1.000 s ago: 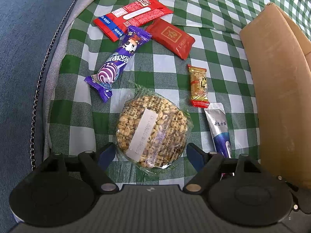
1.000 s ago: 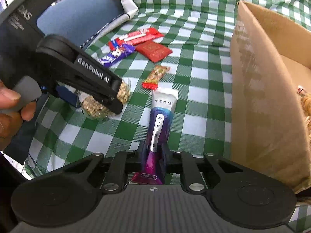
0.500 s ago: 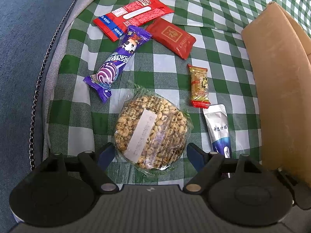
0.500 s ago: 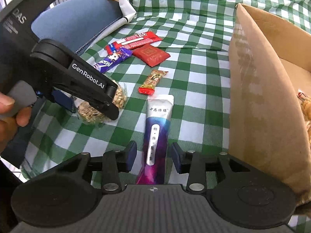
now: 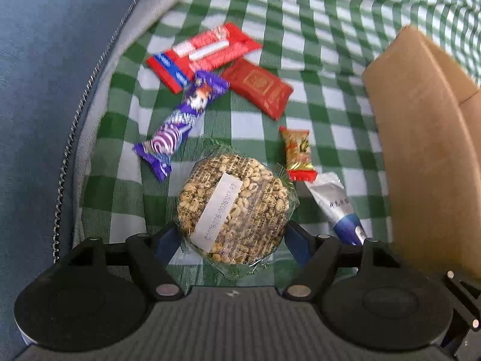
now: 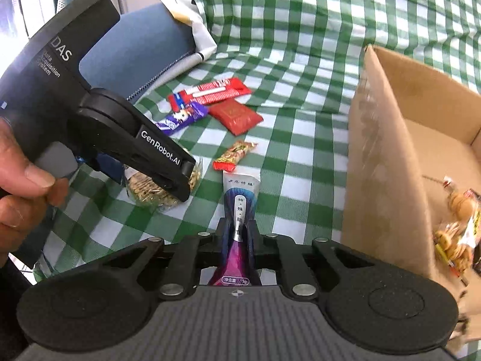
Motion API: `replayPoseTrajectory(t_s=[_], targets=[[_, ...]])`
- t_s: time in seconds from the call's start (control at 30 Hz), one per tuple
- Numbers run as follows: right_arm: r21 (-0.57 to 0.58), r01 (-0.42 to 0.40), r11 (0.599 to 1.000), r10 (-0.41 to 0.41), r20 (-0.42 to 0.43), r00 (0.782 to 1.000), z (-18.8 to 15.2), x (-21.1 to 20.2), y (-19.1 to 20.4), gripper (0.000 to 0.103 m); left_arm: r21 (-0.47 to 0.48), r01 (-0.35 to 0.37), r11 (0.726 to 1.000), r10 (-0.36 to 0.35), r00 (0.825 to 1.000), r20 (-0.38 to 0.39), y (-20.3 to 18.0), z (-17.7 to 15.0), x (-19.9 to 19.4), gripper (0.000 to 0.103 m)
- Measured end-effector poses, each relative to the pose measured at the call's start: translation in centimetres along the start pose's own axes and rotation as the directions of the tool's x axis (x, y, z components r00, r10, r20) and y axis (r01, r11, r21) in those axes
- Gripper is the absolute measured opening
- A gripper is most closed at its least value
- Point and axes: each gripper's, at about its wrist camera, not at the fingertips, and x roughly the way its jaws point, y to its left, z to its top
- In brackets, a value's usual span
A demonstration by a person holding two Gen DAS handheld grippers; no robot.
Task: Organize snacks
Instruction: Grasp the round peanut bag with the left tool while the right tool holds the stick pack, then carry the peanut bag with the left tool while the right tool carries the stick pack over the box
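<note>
green-checked table (image 6: pixel 300 156) is carrying loose snacks; right tool (image 6: pixel 237 234), jaws just closing, is pinching the sachet (image 6: pixel 240 198), needing lifting into the box (image 6: pixel 384 180); left tool (image 5: pixel 231 240) is straddling the puffed-grain cake (image 5: pixel 234 207), still open.

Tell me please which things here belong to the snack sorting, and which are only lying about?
Belonging to the job:
round puffed-grain cake
silver-blue sachet
small orange candy
purple bar
dark red packet
long red packet
cardboard box

Only lying about:
checked cloth
blue cushion
</note>
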Motion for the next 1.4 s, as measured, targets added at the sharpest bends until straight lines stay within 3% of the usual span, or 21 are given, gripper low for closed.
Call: replayPoseTrajectory(t_s=[0.2,0.43,0.6,0.73,0.87,1.03,1.2,1.4], targets=[[0.020,-0.011,1.000,0.010,0.039,0.999,1.0,-2.2,-0.5,0.012,-0.088,0.060,0.994,-0.048,0.990,0.131,0.2,-0.2,-2.7,0.079],[0.029,-0.064,0.998,0.058,0.168,0.984,3.5,-7.1,-3.2,0.012,-0.090,0.055,0.994,-0.024,0.951,0.309,-1.3,-0.8,-5.8,0.079],[0.025,-0.072,0.997,0.061,0.304,0.951,4.5,-10.4,-7.3,0.012,-0.039,0.019,0.999,-0.002,0.915,0.403,-3.8,-1.3,-7.0,0.079],[0.103,-0.033,0.994,-0.008,0.374,0.927,3.6,-11.2,-11.7,0.012,0.004,0.009,1.000,-0.010,0.880,0.475,-5.8,-1.5,-7.7,0.079],[0.260,-0.028,0.965,-0.068,0.353,0.933,2.4,-11.0,-15.5,0.012,0.052,0.050,0.997,-0.070,0.848,0.526,-8.1,-1.4,-8.2,0.079],[0.338,0.055,0.940,-0.188,0.376,0.908,1.5,-11.6,-18.2,0.012,0.126,0.100,0.987,-0.155,0.802,0.577,-11.3,-1.3,-8.8,0.079],[0.385,0.156,0.910,-0.303,0.357,0.884,0.5,-12.0,-20.2,0.012,0.217,0.163,0.963,-0.262,0.762,0.592,-14.6,-2.0,-8.7,0.079],[0.429,0.247,0.869,-0.394,0.297,0.870,-0.5,-12.5,-22.6,0.012,0.320,0.223,0.921,-0.378,0.715,0.589,-17.7,-3.1,-8.7,0.079]])
